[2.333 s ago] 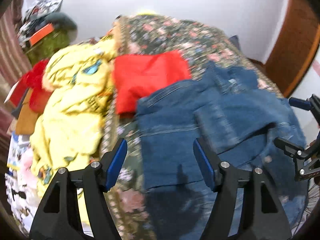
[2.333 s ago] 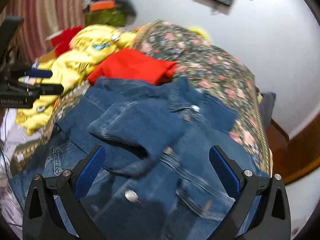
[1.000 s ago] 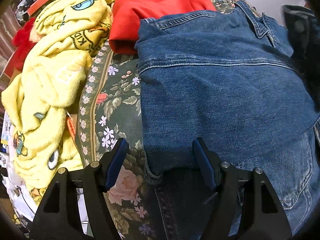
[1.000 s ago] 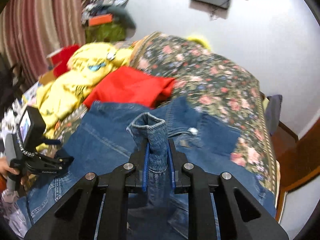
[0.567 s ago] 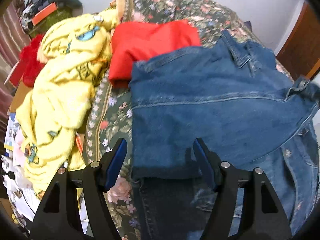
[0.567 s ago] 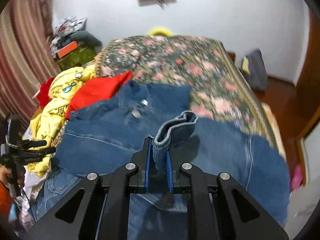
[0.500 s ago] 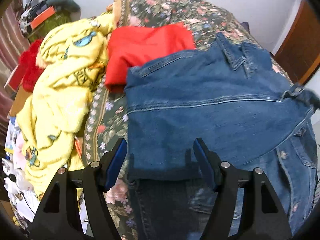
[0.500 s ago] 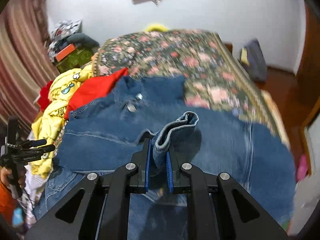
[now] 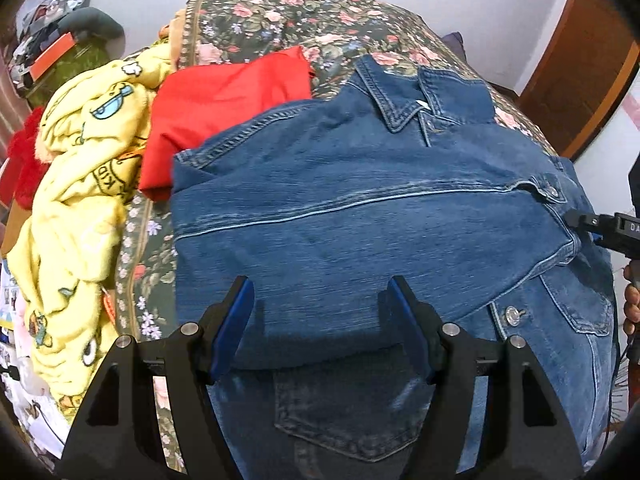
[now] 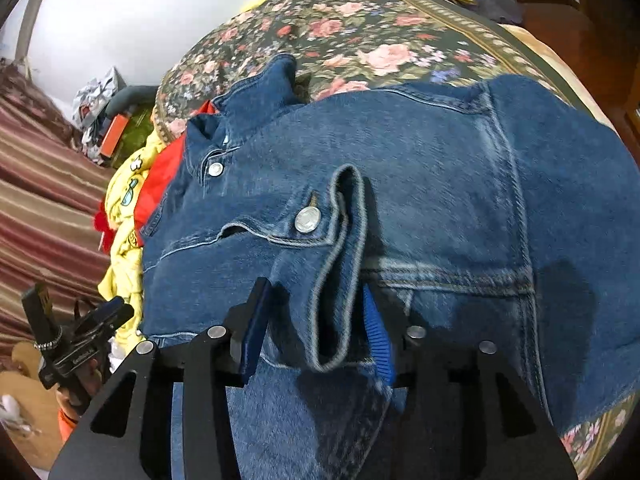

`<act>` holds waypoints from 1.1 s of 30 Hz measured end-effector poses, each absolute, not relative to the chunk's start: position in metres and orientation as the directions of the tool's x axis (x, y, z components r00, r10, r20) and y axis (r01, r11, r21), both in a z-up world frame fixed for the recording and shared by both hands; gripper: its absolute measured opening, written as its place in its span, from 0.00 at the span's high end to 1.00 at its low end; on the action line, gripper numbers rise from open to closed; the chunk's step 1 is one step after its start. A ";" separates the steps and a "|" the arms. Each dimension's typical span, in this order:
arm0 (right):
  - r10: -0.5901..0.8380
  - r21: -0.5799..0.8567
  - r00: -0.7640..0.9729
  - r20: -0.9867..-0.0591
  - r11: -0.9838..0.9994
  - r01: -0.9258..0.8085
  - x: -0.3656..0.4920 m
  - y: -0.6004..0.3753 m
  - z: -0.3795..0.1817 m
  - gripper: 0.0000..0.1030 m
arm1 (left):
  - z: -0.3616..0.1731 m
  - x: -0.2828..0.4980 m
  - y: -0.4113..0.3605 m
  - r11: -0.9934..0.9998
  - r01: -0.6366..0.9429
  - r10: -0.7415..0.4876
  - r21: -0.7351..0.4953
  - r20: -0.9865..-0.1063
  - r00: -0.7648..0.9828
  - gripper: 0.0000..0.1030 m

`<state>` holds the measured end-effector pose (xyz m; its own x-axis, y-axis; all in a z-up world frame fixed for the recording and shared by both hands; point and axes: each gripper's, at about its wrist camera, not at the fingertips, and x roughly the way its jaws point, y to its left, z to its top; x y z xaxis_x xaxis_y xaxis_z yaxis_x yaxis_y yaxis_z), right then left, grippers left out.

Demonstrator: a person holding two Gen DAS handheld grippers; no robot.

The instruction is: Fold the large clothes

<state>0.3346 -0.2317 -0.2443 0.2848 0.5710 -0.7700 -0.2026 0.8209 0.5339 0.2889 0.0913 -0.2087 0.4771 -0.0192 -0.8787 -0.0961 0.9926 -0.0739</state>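
Note:
A blue denim jacket (image 9: 360, 200) lies spread on the floral bedspread (image 9: 304, 12), collar toward the far end, one sleeve folded across its front. My left gripper (image 9: 318, 292) hovers open above the jacket's near edge, nothing between its fingers. In the right wrist view the sleeve's cuff (image 10: 340, 240) lies on the jacket (image 10: 460, 152) between the jaws of my right gripper (image 10: 314, 292). Those jaws are opening, and the pads stand clear of the cuff. The right gripper (image 9: 600, 228) also shows at the left view's right edge. The left gripper (image 10: 80, 340) appears at the right view's lower left.
A red garment (image 9: 224, 96) and a yellow cartoon-print blanket (image 9: 80, 184) lie left of the jacket. Darker denim with a pocket (image 9: 352, 412) sits under the jacket's near edge. A wooden door (image 9: 580, 72) is at far right, a striped curtain (image 10: 40, 200) on the left.
My right gripper came down with the pinched cuff, rolled, and its jaws parted from the cuff, which now lies on the jacket. My left gripper rose and drew back, still open.

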 end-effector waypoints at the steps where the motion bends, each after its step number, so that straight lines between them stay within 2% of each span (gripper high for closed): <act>1: 0.568 0.525 0.283 -0.773 0.823 -0.217 0.336 -0.228 -0.244 0.57 | -0.210 0.290 0.090 0.993 -0.095 -0.020 -0.074 -0.879 0.476 0.34; 4: 0.529 0.468 0.301 -0.794 0.847 -0.254 0.342 -0.216 -0.243 0.57 | -0.210 0.291 0.085 0.992 -0.095 -0.025 -0.080 -0.881 0.472 0.34; 5: 0.515 0.443 0.310 -0.799 0.853 -0.274 0.343 -0.211 -0.241 0.65 | -0.209 0.291 0.085 0.992 -0.096 -0.025 -0.079 -0.880 0.474 0.34; 6: 0.507 0.427 0.316 -0.802 0.857 -0.288 0.345 -0.208 -0.239 0.78 | -0.208 0.291 0.084 0.992 -0.096 -0.023 -0.078 -0.879 0.477 0.34; 9: 0.498 0.388 0.355 -0.791 0.857 -0.339 0.346 -0.201 -0.222 0.88 | -0.200 0.292 0.085 0.992 -0.098 -0.017 -0.076 -0.869 0.494 0.34; 14: 0.533 0.342 0.460 -0.711 0.832 -0.436 0.335 -0.210 -0.168 0.91 | -0.187 0.296 0.085 0.993 -0.099 -0.009 -0.070 -0.855 0.518 0.34; 18: 0.504 0.293 0.514 -0.694 0.850 -0.438 0.333 -0.218 -0.149 0.93 | -0.185 0.300 0.079 0.994 -0.080 -0.025 -0.079 -0.849 0.528 0.33; 22: 0.449 0.273 0.544 -0.709 0.885 -0.376 0.335 -0.241 -0.158 0.94 | -0.199 0.306 0.067 0.996 -0.057 -0.031 -0.068 -0.864 0.503 0.33; 24: 0.451 0.302 0.493 -0.744 0.885 -0.354 0.338 -0.250 -0.173 0.94 | -0.210 0.310 0.063 0.996 -0.053 -0.038 -0.072 -0.878 0.477 0.33; 28: 0.396 0.258 0.423 -0.815 0.901 -0.348 0.333 -0.249 -0.206 0.94 | -0.220 0.311 0.060 0.996 -0.051 -0.044 -0.075 -0.889 0.456 0.33; 29: 0.396 0.261 0.406 -0.824 0.900 -0.348 0.333 -0.247 -0.210 0.93 | -0.220 0.310 0.059 0.996 -0.049 -0.044 -0.075 -0.888 0.457 0.33; 31: 0.397 0.275 0.373 -0.839 0.900 -0.338 0.335 -0.245 -0.220 0.84 | -0.217 0.309 0.060 0.996 -0.049 -0.045 -0.076 -0.887 0.459 0.33; 33: 0.417 0.308 0.344 -0.841 0.893 -0.327 0.341 -0.240 -0.229 0.53 | -0.215 0.307 0.060 0.996 -0.050 -0.045 -0.076 -0.885 0.463 0.33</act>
<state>0.3409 -0.2398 -0.2295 0.3440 0.4166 -0.8415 -0.3275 0.8931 0.3083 0.3072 0.0596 -0.2151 0.4629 -0.0445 -0.8853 -0.0497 0.9959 -0.0760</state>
